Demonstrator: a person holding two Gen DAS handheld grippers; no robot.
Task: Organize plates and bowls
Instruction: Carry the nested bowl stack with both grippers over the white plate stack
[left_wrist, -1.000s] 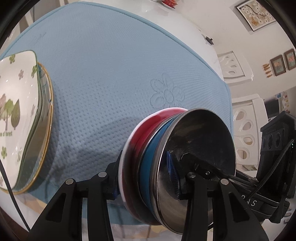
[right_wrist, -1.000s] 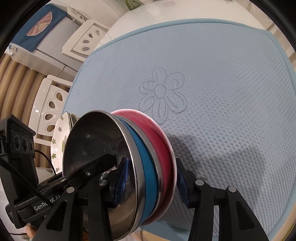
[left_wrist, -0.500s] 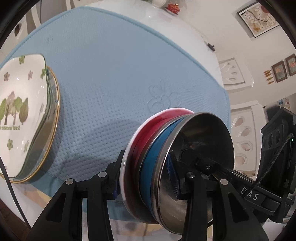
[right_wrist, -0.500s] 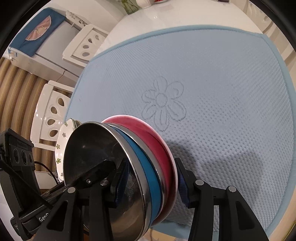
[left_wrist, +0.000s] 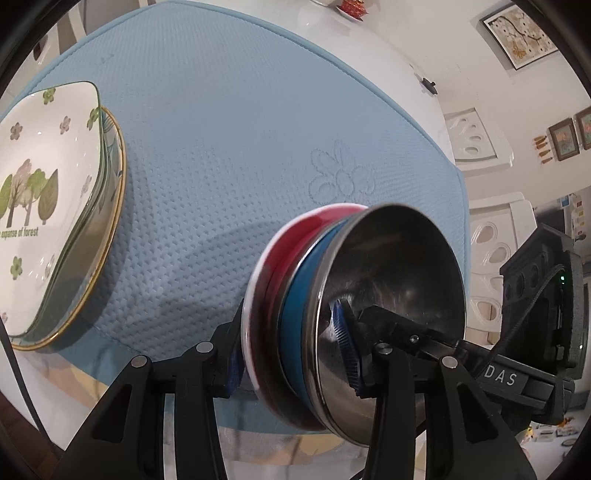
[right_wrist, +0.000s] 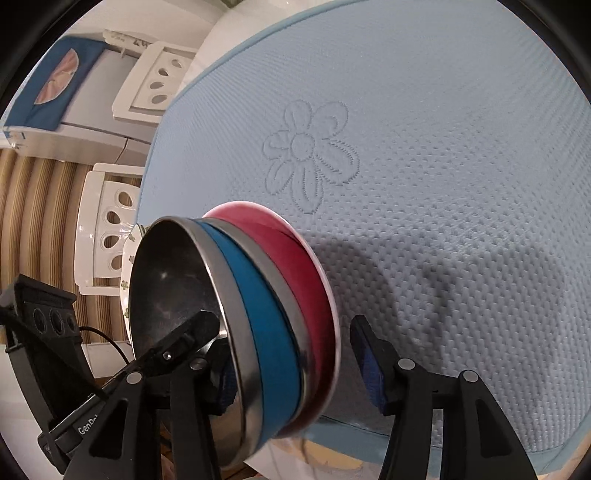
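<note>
Jaws of both grippers flank the nested bowls; right's outer pad stands apart.

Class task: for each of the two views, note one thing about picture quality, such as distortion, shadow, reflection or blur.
Left wrist view: fisheye lens bends the blue mat's edge into a curve; the steel bowl's inside shows dull reflections. Right wrist view: the bowl stack casts a soft shadow on the mat; the mat's weave looks smeared near the bottom.

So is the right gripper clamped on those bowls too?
No, the right gripper is open: its outer finger stands apart from the red bowl.
</note>
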